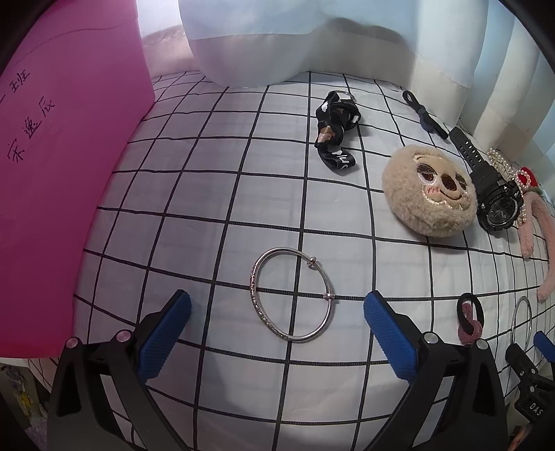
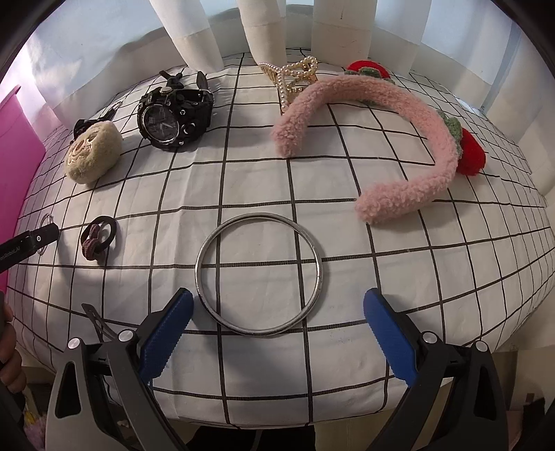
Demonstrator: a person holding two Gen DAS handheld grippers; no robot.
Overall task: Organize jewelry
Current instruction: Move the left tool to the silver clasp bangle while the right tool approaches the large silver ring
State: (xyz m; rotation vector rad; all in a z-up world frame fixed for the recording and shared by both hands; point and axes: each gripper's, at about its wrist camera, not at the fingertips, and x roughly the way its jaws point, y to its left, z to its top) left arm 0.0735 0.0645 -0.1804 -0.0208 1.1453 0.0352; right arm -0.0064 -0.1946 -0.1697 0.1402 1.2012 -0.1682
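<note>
In the left wrist view a thin silver bangle with a clasp [image 1: 256, 301] lies flat on the white checked cloth [image 1: 208, 208]. My left gripper [image 1: 277, 305] hovers open over its near half, touching nothing. In the right wrist view a plain silver ring bangle [image 2: 208, 249] lies flat just ahead of my right gripper [image 2: 277, 305], which is open and empty. A black sport watch [image 2: 173, 118], a pink fluffy headband [image 2: 399, 114] with red strawberries, a pearl hair claw [image 2: 298, 74] and dark hair ties [image 2: 97, 239] lie farther back.
A pink box [image 1: 62, 173] stands at the left edge of the cloth. A beige plush face [image 1: 428, 190], a black printed strap [image 1: 334, 128] and a dark cord [image 1: 425, 116] lie farther off. Pale curtains [image 2: 260, 31] hang behind. A hand [image 2: 8, 354] shows at the lower left.
</note>
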